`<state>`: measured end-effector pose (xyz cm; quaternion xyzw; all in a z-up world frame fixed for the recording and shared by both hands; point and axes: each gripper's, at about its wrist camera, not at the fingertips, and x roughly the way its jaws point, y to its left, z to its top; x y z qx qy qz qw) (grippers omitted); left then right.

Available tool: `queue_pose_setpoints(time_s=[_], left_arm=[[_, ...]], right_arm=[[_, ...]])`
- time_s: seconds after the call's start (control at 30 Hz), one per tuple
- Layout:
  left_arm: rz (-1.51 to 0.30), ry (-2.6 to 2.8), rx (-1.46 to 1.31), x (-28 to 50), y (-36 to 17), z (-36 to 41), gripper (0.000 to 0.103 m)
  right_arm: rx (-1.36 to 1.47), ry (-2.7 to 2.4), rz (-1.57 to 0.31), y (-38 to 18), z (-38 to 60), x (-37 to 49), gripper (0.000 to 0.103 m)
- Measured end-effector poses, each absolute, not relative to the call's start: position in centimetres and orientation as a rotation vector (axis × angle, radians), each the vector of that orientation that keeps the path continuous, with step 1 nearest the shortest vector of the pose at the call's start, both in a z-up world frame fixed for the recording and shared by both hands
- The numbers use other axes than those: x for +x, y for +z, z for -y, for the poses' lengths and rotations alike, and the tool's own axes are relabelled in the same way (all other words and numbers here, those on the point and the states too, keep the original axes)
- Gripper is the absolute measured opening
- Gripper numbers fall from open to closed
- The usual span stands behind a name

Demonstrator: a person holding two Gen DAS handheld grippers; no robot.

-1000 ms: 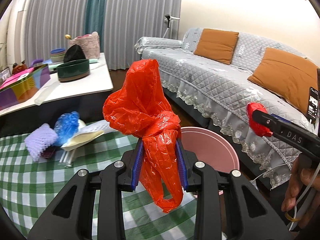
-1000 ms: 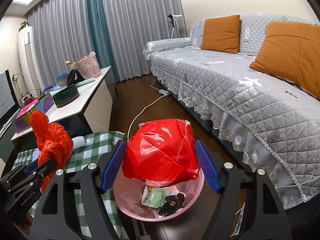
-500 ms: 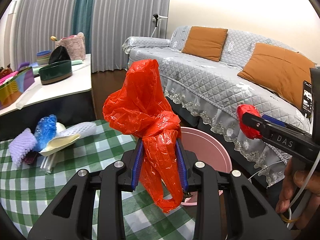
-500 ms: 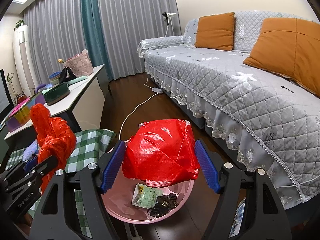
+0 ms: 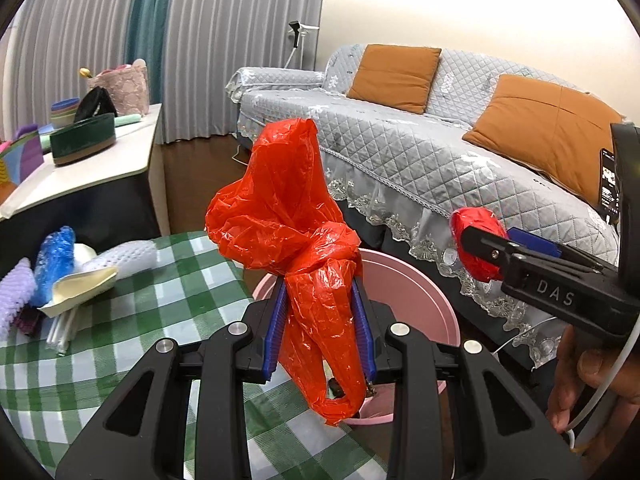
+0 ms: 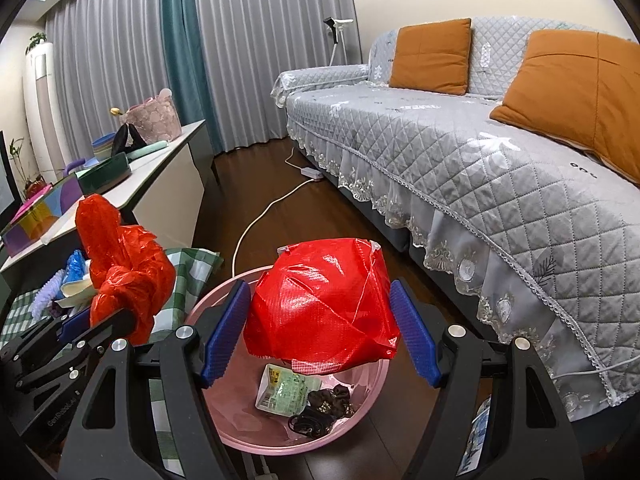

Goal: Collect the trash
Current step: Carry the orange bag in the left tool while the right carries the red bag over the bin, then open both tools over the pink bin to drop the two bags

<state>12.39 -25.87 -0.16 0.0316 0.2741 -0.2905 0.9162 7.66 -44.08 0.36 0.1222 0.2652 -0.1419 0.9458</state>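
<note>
Green-checked cloth covers the table [image 5: 132, 316] at lower left, its edge just beside a pink bin [image 6: 240, 436] on the dark wooden floor. Nearest the left wrist camera, the left gripper [image 5: 320, 332] is clamped on a knotted orange-red plastic bag [image 5: 288, 216], whose bulk rises above the blue pads and hides much of the bin's near rim. Nearest the right wrist camera, the right gripper [image 6: 320, 332] stands wide with a crumpled red wrapper [image 6: 324, 300] between its pads; the wrapper hangs over the bin and appears gripped, though pad contact is partly hidden. Inside the bin lie a green printed packet [image 6: 286, 390] and a dark tangled item [image 6: 324, 408], possibly hair ties. Farther left on the cloth sit foam fruit nets [image 5: 124, 256], a blue wrapper [image 5: 56, 254] and white straws [image 5: 60, 330]. Beyond stand a white side table [image 6: 168, 176] with baskets, a white cable [image 6: 276, 204] on the floor, and a grey quilted sofa [image 6: 460, 152] bearing orange cushions [image 6: 430, 56].
</note>
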Motion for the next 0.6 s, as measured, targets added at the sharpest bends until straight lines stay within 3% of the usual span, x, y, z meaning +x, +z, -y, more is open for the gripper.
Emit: queue_pose_setpoints(time_s=[0.33, 0.4, 0.5, 0.6], left_arm=[[-0.594, -0.631, 0.082, 13.7, -2.1, 27.2, 0.031], [-0.603, -0.658, 0.086, 13.8, -2.3, 27.5, 0.035], [-0.613, -0.660, 0.082, 13.9, -2.5, 27.5, 0.046], [-0.619, -0.645, 0.062, 14.2, -2.5, 26.8, 0.046]], right_arm=[[0.271, -0.297, -0.566, -1.2, 44.9, 8.6, 0.072], [0.283, -0.297, -0.572, -1.5, 45.1, 8.8, 0.073], [0.299, -0.315, -0.572, -1.7, 45.3, 9.0, 0.084], [0.302, -0.324, -0.570, -1.7, 45.3, 9.0, 0.085]])
